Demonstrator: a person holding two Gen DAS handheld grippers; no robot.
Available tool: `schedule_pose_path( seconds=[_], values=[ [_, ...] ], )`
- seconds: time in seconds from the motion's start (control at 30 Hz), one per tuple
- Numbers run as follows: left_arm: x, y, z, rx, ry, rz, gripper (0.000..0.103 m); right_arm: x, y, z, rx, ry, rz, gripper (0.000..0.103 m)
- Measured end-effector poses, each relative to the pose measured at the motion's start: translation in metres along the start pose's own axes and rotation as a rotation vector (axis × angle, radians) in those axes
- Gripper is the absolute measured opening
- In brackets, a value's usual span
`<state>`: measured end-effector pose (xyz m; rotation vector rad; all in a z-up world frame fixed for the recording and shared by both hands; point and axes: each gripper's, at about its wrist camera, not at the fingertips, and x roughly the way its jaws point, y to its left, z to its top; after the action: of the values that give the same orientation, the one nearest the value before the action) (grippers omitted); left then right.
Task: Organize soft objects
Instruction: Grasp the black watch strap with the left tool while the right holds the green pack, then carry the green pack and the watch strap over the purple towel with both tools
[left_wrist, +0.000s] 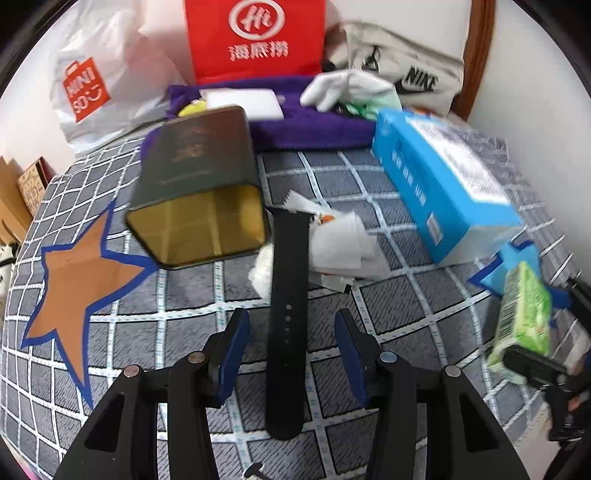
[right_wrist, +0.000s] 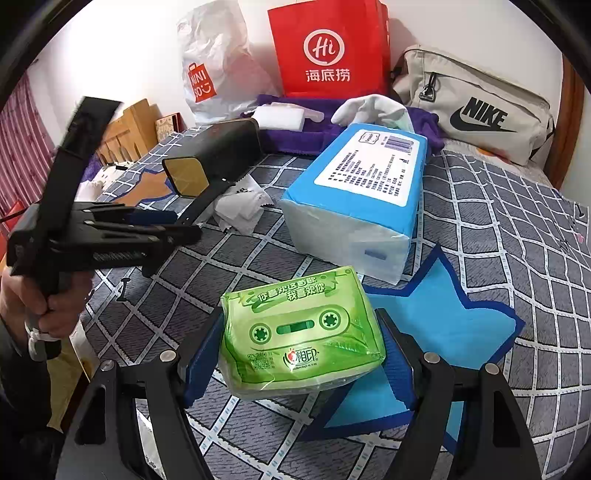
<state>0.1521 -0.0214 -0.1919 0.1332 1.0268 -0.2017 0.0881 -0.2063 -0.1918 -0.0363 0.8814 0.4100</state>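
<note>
My right gripper (right_wrist: 301, 354) is shut on a green tissue pack (right_wrist: 299, 332) and holds it above the blue star patch (right_wrist: 454, 325). The pack also shows at the right edge of the left wrist view (left_wrist: 524, 317). My left gripper (left_wrist: 291, 339) is open, its jaws on either side of a black watch strap (left_wrist: 288, 295) lying on the checked bed cover. Beyond the strap lie white paper sachets (left_wrist: 340, 243). A large blue tissue pack (right_wrist: 362, 195) lies behind the green one. A white glove (left_wrist: 347, 88) rests on a purple towel (left_wrist: 310, 125).
A dark tin (left_wrist: 199, 184) lies on its side, open end toward me, beside an orange star patch (left_wrist: 81, 273). Along the wall stand a red bag (right_wrist: 328, 48), a white Miniso bag (right_wrist: 214, 66) and a beige Nike pouch (right_wrist: 476, 107). A white sponge block (right_wrist: 280, 118) sits on the towel.
</note>
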Motion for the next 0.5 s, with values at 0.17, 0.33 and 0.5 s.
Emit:
schedule_pose_path(
  seconds=[0.17, 0.33, 0.5],
  values=[
    [-0.009, 0.005, -0.001, -0.019, -0.023, -0.048, 0.019, -0.002, -0.002, 0.001, -0.008, -0.001, -0.021, 0.077],
    [-0.03, 0.015, -0.003, -0.049, -0.054, -0.093, 0.019, -0.01, -0.003, 0.005, -0.005, -0.02, -0.019, 0.077],
    [-0.047, 0.019, -0.002, -0.068, -0.084, -0.098, 0.019, -0.023, -0.001, 0.01, -0.014, -0.049, -0.011, 0.077]
  ],
)
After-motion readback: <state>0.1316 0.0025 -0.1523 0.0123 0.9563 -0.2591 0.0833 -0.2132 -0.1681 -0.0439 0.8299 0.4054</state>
